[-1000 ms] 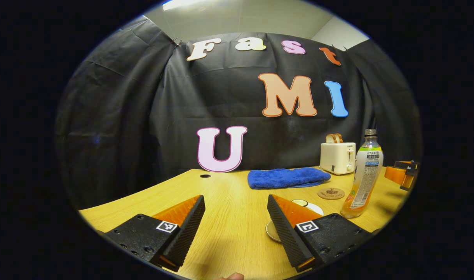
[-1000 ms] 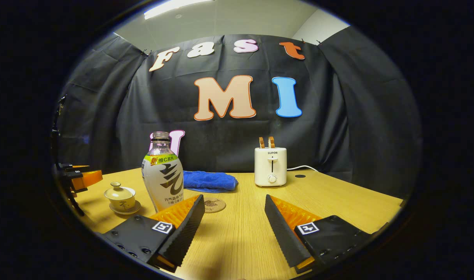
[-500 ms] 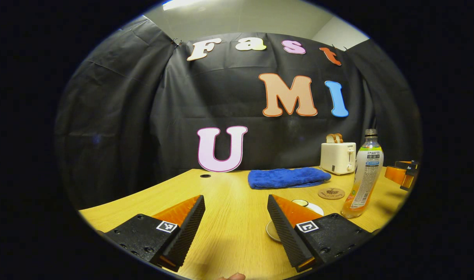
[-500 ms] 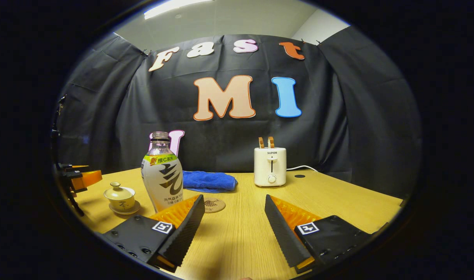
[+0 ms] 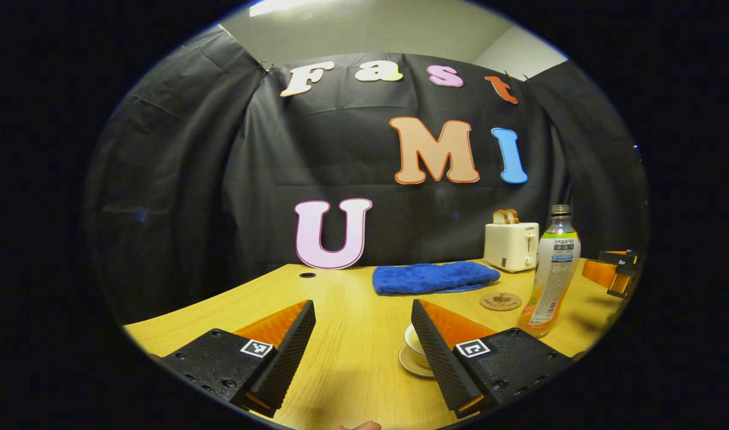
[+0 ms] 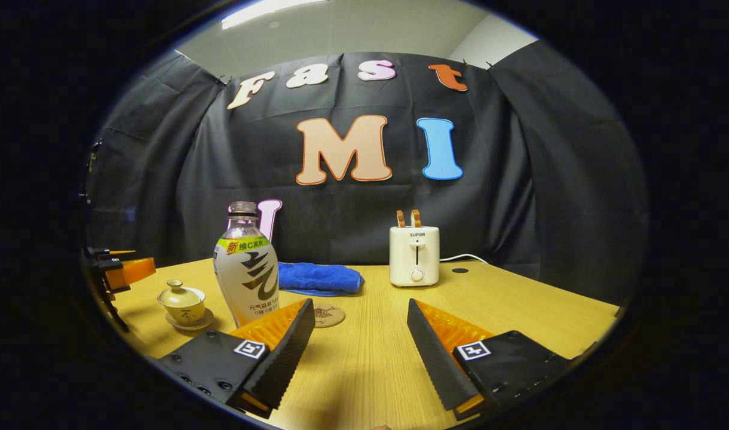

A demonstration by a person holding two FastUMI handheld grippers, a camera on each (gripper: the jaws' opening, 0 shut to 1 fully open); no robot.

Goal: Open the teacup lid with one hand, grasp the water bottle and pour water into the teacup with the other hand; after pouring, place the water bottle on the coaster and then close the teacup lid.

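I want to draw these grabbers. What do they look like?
Each gripper has two wedge-shaped fingers with ridged inner faces, set on black blocks with small screws. Every block carries a little square black-and-white marker. This goes for the left gripper and the right gripper alike. No cables or sleeves can be seen.

1. In the right gripper view, the teacup (image 6: pixel 181 303) is set on a saucer (image 6: pixel 189 323) on the surface (image 6: pixel 520 310), left of the bottle (image 6: pixel 245 266).
2. The coaster (image 6: pixel 330 315) is laid right of the bottle.
3. The towel (image 6: pixel 319 278) is laid behind the coaster, with the toaster (image 6: pixel 414 255) to its right.
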